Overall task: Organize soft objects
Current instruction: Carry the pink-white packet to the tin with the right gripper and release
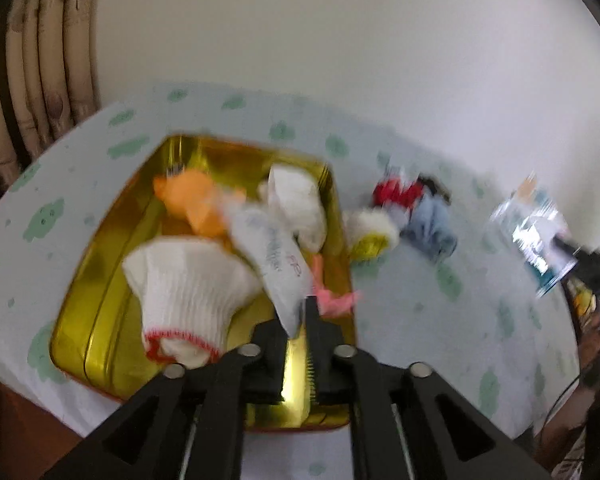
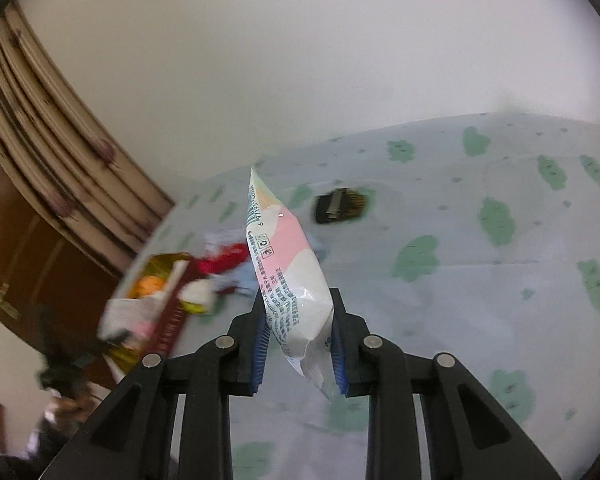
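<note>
- Packet [image 2: 296, 288] of tissues, white and pink with printed text, is standing on edge between the right gripper's [image 2: 300, 344] blue pads, which are pressing on its lower half and holding it up above the cloud-print cloth [image 2: 460, 280].
- Left gripper [image 1: 300, 332] is hanging over the near rim of the gold tin [image 1: 100, 280]; its jaws stand only a narrow slot apart, with a corner of a second white packet [image 1: 272, 256] lying in that slot, and the blur is hiding whether the pads are pressing on it.
- Inside the tin, a white knit glove [image 1: 188, 292] with a red hem is lying at the near left, an orange soft toy [image 1: 196, 200] at the far side, a white fluffy piece [image 1: 300, 200] at the far right, and a pink scrap [image 1: 336, 300] is hanging over the right rim.
- Just right of the tin, a white and yellow toy [image 1: 370, 232] is lying on the cloth, touching a red and blue bundle [image 1: 416, 208] beyond it.
- Farther off on the cloth, well apart from the rest, a dark hair clip [image 2: 340, 208] is lying.
- Patterned curtain [image 1: 40, 60] is hanging at the far left against a pale wall [image 1: 340, 40].
</note>
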Demonstrator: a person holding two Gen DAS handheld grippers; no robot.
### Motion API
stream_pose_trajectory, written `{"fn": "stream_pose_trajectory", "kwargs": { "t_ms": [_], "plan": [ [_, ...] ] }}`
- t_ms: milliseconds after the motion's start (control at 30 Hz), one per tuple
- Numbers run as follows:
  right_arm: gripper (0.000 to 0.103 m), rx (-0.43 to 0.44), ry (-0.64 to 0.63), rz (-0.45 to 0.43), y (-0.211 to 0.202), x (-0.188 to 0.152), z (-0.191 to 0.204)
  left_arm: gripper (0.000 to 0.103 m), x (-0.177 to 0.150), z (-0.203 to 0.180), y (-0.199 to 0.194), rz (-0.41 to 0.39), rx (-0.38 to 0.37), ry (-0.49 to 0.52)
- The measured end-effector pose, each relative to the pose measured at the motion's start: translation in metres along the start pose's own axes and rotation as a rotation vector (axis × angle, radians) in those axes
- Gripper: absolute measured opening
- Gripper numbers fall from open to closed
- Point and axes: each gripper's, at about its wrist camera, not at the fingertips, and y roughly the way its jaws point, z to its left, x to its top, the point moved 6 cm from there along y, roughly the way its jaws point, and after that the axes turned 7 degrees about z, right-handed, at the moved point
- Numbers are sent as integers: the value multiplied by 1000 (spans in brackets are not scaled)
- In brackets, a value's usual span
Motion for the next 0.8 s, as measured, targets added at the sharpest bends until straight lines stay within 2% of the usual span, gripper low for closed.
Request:
{"fn": "stream_pose_trajectory", "kwargs": {
  "t_ms": [33,100,133,200,300,467,567,667,767,800],
  "plan": [
    [24,25,2,1,0,1,8,26,-3,1,1,14,3,-5],
    [24,80,11,2,2,3,24,37,-10,1,-7,-8,32,-8],
    [24,127,25,7,4,4,34,43,-12,0,-13,-32,60,-3],
    [25,206,51,31,13,5,49,53,-18,1,-33,-106,165,11],
    [25,347,96,81,34,5,81,53,-28,5,-58,-180,230,-16],
    [25,498,169,179,90,7,140,54,-45,15,-81,-244,233,-84],
    [25,548,243,246,137,9,167,54,-53,20,-86,-275,255,-90],
    [25,627,409,316,181,9,177,54,-57,23,-92,-302,267,-89],
    [25,640,554,378,219,0,184,54,-58,25,-98,-341,271,-86],
    [25,617,573,387,228,-2,185,54,-58,25,-99,-347,266,-89]
  ]
}}
